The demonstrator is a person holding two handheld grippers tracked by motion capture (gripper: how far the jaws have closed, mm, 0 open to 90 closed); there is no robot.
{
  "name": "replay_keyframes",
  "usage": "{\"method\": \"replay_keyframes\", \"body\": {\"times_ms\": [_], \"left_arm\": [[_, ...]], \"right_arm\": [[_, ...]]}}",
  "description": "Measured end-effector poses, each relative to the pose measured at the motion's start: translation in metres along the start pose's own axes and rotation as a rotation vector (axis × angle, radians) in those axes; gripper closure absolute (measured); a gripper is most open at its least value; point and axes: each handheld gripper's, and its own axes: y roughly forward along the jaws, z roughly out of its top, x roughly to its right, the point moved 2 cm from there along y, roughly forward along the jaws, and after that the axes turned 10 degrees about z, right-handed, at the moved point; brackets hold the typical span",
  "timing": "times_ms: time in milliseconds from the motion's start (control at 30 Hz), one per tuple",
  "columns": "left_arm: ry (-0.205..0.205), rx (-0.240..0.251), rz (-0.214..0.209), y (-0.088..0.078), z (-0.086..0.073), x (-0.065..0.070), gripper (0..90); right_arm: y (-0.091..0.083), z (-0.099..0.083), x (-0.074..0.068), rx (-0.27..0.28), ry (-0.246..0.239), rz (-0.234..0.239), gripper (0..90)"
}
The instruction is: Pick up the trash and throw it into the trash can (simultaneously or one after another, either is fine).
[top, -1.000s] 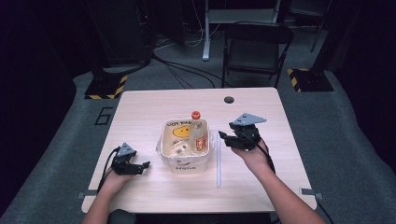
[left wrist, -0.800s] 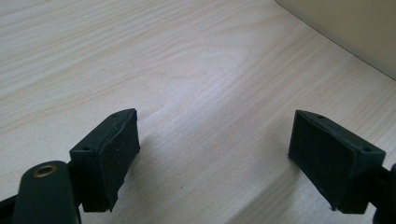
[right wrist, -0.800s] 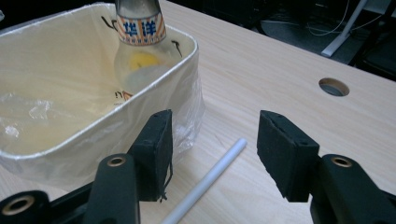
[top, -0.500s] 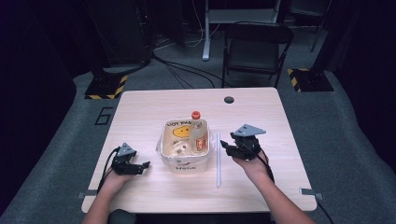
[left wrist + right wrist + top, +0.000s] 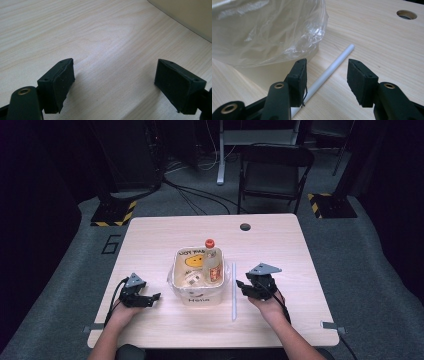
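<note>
Bright overhead light lands on the pale wooden table [image 5: 150, 240] at the centre of the high view, while the grey floor and the upper corners sink into near black. That view is soft and grainy. In the left gripper view, the black jaws throw soft, wide shadows onto the wood grain at lower centre, and the nearest parts blur. In the right gripper view, white glare streaks the crinkled clear plastic bag [image 5: 274, 32] at upper left; the thin white tube [image 5: 332, 67] stays fairly sharp.
</note>
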Motion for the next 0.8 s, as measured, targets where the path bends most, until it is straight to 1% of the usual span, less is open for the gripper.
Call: {"method": "replay_keyframes", "body": {"times_ms": [267, 333, 367, 400, 567, 667, 700, 800], "left_arm": [[0.000, 0.000, 0.000, 0.000, 0.000, 0.000, 16.0], [-0.002, 0.001, -0.002, 0.000, 0.000, 0.000, 16.0], [-0.002, 0.001, 0.000, 0.000, 0.000, 0.000, 16.0], [-0.002, 0.001, 0.000, 0.000, 0.000, 0.000, 16.0], [0.006, 0.000, 0.000, 0.000, 0.000, 0.000, 16.0], [-0.001, 0.002, -0.002, 0.000, 0.000, 0.000, 16.0], [0.005, 0.002, 0.000, 0.000, 0.000, 0.000, 16.0], [0.005, 0.002, -0.001, 0.000, 0.000, 0.000, 16.0]], "right_arm": [[0.010, -0.011, -0.003, -0.011, 0.013, 0.022, 50.6], [0.013, -0.014, -0.005, -0.014, 0.005, 0.023, 50.5], [0.015, -0.016, -0.007, -0.029, -0.002, 0.030, 48.9], [0.015, -0.016, -0.007, -0.029, -0.002, 0.030, 48.9], [0.023, -0.022, -0.011, -0.059, -0.004, 0.024, 51.8], [0.024, -0.025, -0.012, -0.058, 0.001, 0.032, 54.4], [0.025, -0.025, -0.012, -0.059, 0.003, 0.034, 55.0], [0.026, -0.027, -0.013, -0.060, 0.006, 0.032, 55.4]]}}
